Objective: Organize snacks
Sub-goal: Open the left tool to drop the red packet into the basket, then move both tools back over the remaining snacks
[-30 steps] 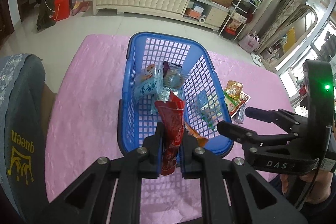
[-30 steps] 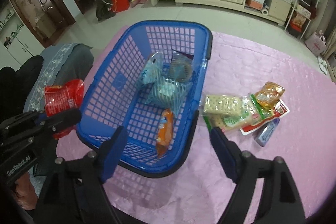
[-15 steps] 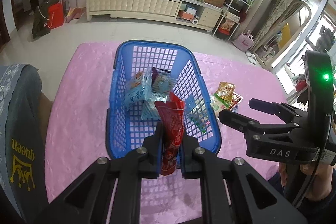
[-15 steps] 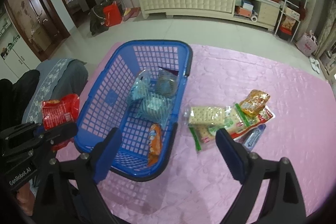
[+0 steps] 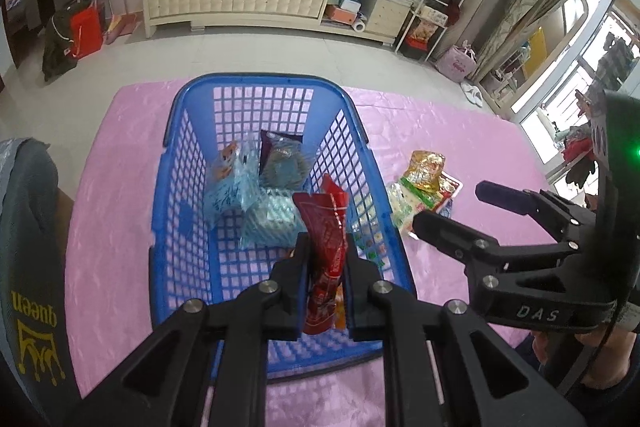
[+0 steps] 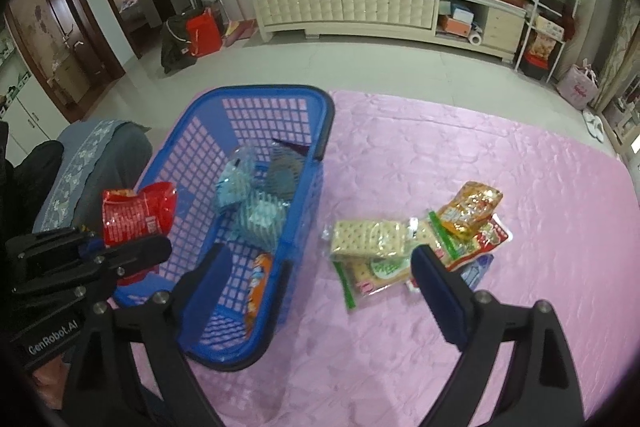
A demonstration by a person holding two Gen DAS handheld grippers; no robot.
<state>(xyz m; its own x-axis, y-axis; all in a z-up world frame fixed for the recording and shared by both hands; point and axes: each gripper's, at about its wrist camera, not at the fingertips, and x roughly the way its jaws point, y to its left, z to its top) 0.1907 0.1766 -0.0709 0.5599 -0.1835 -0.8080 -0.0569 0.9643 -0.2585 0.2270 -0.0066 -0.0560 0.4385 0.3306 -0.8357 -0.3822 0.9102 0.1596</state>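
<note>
Crackers (image 6: 370,239) lie right of basket (image 6: 320,131).

Both grippers risen, pulled back from blue basket (image 5: 362,143); more tablecloth (image 6: 440,155) visible.

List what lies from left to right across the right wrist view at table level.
Left gripper holding the red snack packet → blue basket → cracker packs → gold-and-orange snack bag.
</note>
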